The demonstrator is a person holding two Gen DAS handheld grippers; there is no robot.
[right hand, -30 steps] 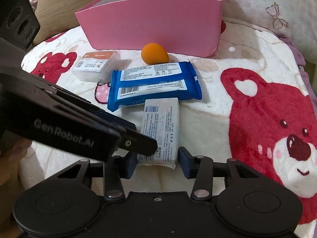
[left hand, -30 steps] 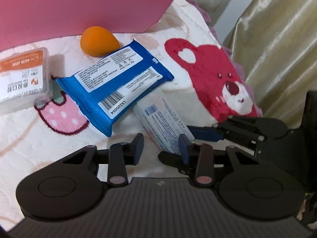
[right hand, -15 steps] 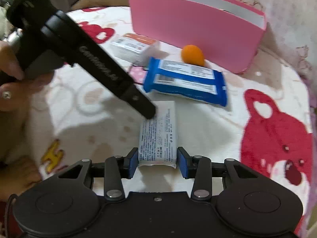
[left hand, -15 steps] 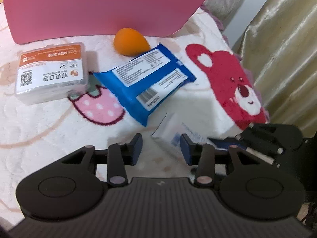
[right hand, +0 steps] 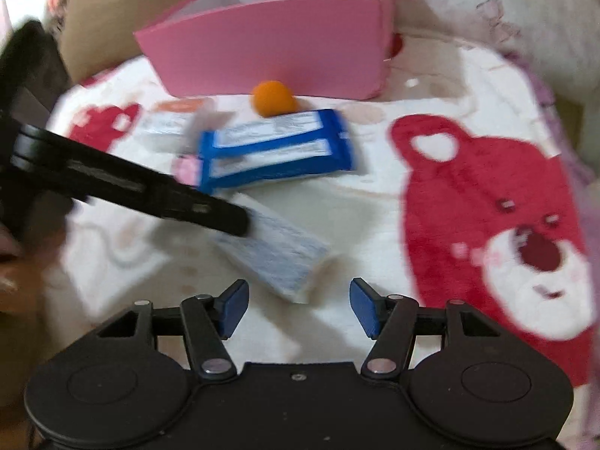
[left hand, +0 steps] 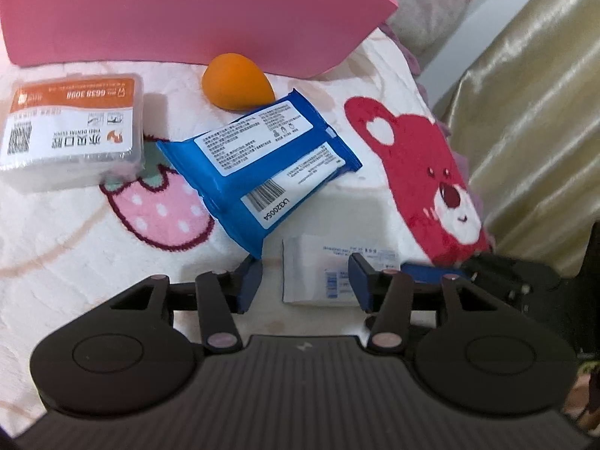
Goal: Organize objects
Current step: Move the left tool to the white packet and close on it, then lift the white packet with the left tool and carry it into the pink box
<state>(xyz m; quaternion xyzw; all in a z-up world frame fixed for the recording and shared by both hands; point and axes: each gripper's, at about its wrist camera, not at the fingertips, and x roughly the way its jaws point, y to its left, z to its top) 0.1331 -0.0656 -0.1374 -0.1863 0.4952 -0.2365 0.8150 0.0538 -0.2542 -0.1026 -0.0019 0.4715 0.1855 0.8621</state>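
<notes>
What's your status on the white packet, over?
Both claws opening, left claw and right claw empty. White packet flat on blanket, ungripped. Blue wipes pack lies before pink box.

You have a bed covered by a white plush blanket [left hand: 56, 232] printed with red bears and a pink strawberry. On it stand a pink box [right hand: 270, 56] and, just in front, an orange makeup sponge [left hand: 236, 80], a clear floss-pick box [left hand: 71, 127], a blue wipes pack [left hand: 258, 165] and a white sachet [left hand: 318, 273] nearest you.
</notes>
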